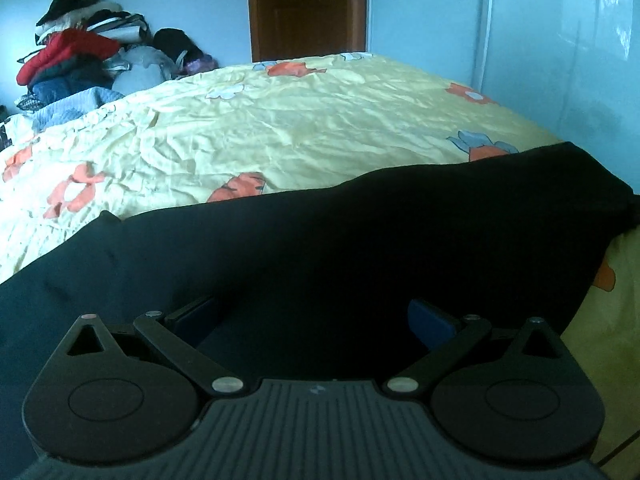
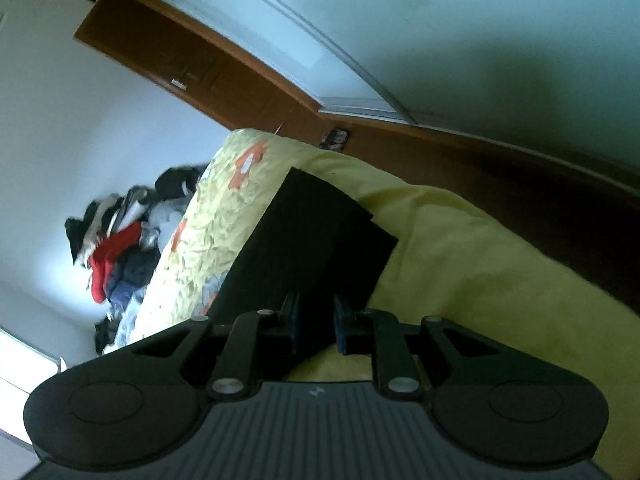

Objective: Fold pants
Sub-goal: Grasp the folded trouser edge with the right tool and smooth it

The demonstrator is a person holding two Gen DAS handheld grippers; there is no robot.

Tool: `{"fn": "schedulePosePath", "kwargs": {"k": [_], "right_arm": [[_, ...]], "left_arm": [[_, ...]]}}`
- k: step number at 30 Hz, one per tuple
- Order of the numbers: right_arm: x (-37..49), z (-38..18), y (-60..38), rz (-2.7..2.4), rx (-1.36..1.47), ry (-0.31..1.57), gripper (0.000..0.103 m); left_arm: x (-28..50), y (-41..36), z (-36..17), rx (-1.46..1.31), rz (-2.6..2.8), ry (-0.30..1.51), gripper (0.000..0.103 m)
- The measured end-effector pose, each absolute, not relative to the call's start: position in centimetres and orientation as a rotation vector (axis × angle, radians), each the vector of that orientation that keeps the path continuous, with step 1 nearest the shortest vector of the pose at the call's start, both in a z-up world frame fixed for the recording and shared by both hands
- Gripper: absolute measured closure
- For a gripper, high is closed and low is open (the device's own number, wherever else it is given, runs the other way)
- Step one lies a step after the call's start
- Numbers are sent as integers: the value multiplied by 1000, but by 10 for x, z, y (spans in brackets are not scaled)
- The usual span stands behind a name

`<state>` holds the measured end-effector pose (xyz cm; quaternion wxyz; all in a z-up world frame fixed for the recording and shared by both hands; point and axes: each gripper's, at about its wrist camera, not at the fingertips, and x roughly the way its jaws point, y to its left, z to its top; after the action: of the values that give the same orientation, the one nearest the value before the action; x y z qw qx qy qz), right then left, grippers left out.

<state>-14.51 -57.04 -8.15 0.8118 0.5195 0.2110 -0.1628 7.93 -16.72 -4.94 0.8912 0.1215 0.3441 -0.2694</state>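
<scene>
Bed (image 1: 280, 128) with yellow flowered sheet fills both views. Heap of mixed clothes (image 1: 80, 52) at its far corner against the wall, brown door (image 1: 306, 8) beyond. Not part of the job.

Pants (image 1: 360, 232): black, lying flat along the near edge of the bed. In the left wrist view they run as a long dark band side to side, long axis across the gripper's pointing line. Fabric sits directly under and ahead of the left gripper (image 1: 316, 320).

Left gripper: jaws wide apart, nothing between the pads, hovering just over the cloth, tilted down at it. Looks like a fresh approach to me, not a hold.

Right gripper (image 2: 316, 324): jaws narrowly apart, dark cloth in the gap. Cannot see the pads pressing on it, so I read it as slack, not clamped.

Key relation: in the right wrist view the pants (image 2: 316, 236) stretch straight away from the gripper, long axis in line with its fingers. The right one sits at an end of the garment, the left at its long side.

View differences: right wrist shows squared far corners, a stepped layer edge suggesting a fold already made, plus the sheet draping off the bed side. Left wrist shows none of that, only the full length and open bed beyond to fold onto.
</scene>
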Motion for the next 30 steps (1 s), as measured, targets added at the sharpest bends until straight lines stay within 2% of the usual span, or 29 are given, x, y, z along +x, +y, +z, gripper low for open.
{"fn": "schedulePosePath", "kwargs": {"k": [5,8,9,10,14,18,20,22,23,24,25,26,30], "right_arm": [[-130,-92,-584,-374,1215,356,81],[-115,-90,-588,-360,1153,344,82],[-109,-88,-588,-352,1112,354,93],[-105,-84,-587,-359,1077,367,98],[-120,-50,-574,-355,990,305,99],[-118,-46,-575,-427,852,462,95],[-113,-58,-582,-434,901,534,93],[-125,-50,-581,-487,933,459,88],[-134,-43,-576,-517,922,412,80],[-143,-38,-573,-539,925,376,63],[-148,-37,-571,-535,946,371,50],[-158,-40,-573,-506,985,386,30],[-156,-61,-562,-384,1132,402,30]], "left_arm": [[77,-168,-50,252,-556,701,0],[78,-167,-50,241,-556,707,0],[78,-167,-50,239,-556,708,0],[78,-166,-50,240,-557,709,0],[80,-165,-50,242,-559,718,0],[82,-165,-52,234,-564,721,0],[81,-165,-52,239,-565,720,0],[81,-163,-50,242,-565,728,0],[82,-162,-49,240,-563,732,0],[82,-162,-49,238,-561,735,0],[82,-161,-48,235,-559,738,0],[82,-160,-48,232,-555,741,0],[81,-159,-46,218,-545,751,1]]}}
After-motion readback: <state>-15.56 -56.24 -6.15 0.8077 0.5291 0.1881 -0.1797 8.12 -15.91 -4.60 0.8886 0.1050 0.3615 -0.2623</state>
